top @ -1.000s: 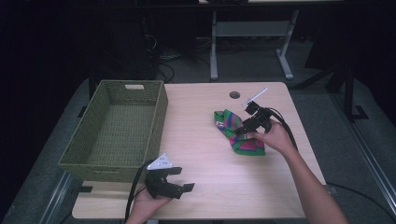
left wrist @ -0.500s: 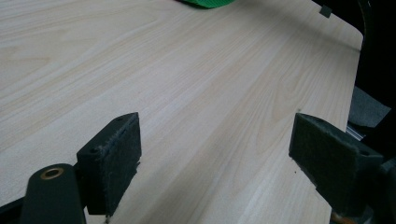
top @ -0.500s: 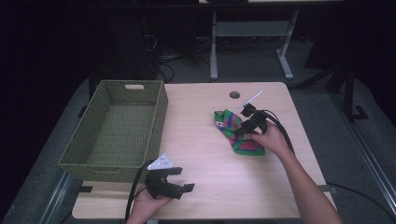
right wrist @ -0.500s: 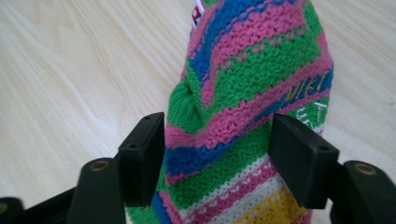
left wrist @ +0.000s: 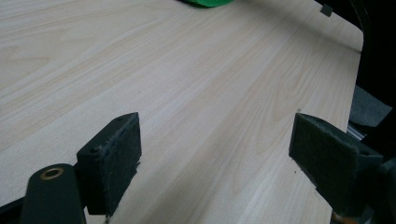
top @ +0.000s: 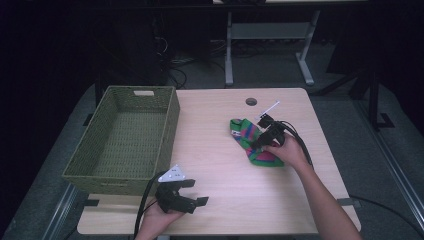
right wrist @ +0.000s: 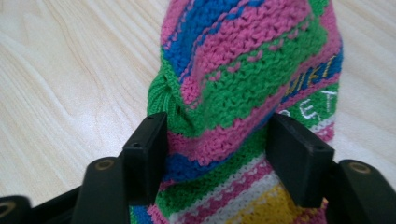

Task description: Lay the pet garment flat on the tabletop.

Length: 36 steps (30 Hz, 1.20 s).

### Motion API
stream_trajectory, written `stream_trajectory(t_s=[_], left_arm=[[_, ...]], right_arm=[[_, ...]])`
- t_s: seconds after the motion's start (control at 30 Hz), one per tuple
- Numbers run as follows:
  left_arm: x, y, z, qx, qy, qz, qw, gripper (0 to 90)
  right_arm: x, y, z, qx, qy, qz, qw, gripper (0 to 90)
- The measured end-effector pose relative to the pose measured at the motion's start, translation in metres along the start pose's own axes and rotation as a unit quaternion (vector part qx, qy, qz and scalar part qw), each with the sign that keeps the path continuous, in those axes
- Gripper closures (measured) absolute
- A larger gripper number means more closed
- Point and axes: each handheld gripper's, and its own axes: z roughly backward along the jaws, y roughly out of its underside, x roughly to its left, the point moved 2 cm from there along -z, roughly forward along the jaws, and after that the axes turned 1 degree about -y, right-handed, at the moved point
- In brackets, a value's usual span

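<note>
The bench (top: 220,165) is a pale wood-grain top with rounded corners and a small dark round hole (top: 251,101) near its far edge, standing in a dim room with grey floor, a grey metal frame (top: 267,45) and loose cables behind it. A green woven basket (top: 127,137) sits along the bench's left edge, and nothing can be seen inside it. A knitted sock (top: 250,140) striped in green, pink and blue lies right of the bench's centre. The right gripper (top: 257,142) is down on the sock; in the right gripper view its jaws stand apart on either side of a raised fold of the knit (right wrist: 224,93), touching it on both sides without yet squeezing it flat. Lettering on the sock is too cut off to read. The left gripper (top: 192,200) rests near the bench's near edge, just in front of the basket, its jaws spread wide over bare wood (left wrist: 205,121).
</note>
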Motion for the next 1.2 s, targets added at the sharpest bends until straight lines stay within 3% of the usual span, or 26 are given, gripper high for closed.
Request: stream_trajectory(t_s=[0.27,0.5,0.8,0.93,1.2], left_arm=[[-0.001,0.0,0.0,-0.001,0.0,-0.001,1.0,16.6],[0.0,0.0,0.0,0.0,0.0,-0.004,1.0,16.6],[-0.003,-0.001,-0.003,0.001,0.006,0.001,1.0,16.6],[-0.004,0.0,-0.003,0.002,0.007,-0.001,1.0,16.6],[-0.004,0.0,-0.003,0.001,0.01,-0.001,0.9999,16.6]], right_arm=[[0.006,0.0,-0.003,0.01,0.006,0.016,0.9998,28.5],[0.012,0.0,-0.006,0.018,0.026,0.033,0.9989,28.3],[0.015,0.006,-0.005,-0.006,0.048,0.022,0.9986,42.0],[0.016,0.003,-0.006,0.0,0.063,0.015,0.9979,48.0],[0.016,0.001,-0.005,0.002,0.057,-0.005,0.9984,67.4]])
